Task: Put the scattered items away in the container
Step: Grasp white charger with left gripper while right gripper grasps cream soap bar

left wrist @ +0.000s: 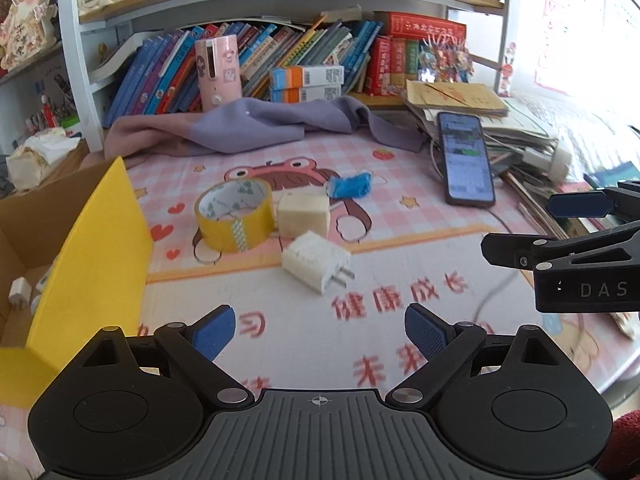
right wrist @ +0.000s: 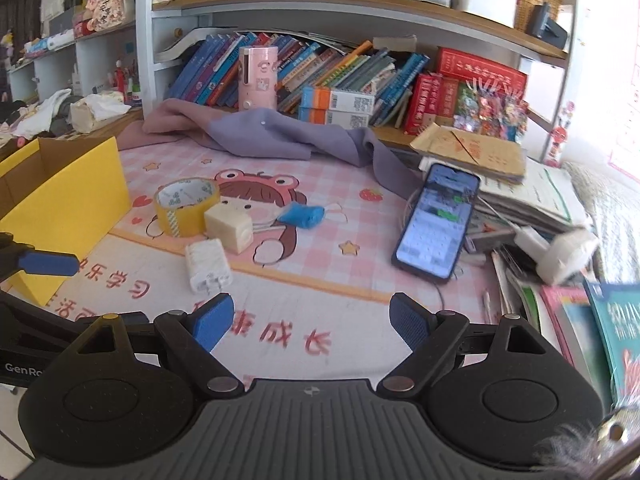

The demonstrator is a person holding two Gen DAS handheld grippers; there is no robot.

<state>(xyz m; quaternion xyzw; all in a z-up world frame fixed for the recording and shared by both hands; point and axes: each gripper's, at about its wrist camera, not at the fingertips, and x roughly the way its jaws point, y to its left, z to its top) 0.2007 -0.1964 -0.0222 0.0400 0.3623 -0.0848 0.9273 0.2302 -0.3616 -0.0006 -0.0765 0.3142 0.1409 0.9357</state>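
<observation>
Left wrist: yellow box (left wrist: 92, 248) holds white charger (left wrist: 18, 290); both grippers released.

phone (right wrist: 436, 220), purple cloth (right wrist: 272, 132), books (right wrist: 320, 64)

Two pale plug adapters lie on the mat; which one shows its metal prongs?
The white ribbed adapter, nearest the claws: its two prongs point toward the camera. The cream cube adapter, touching the yellow tape roll, shows none in the left view.
</observation>
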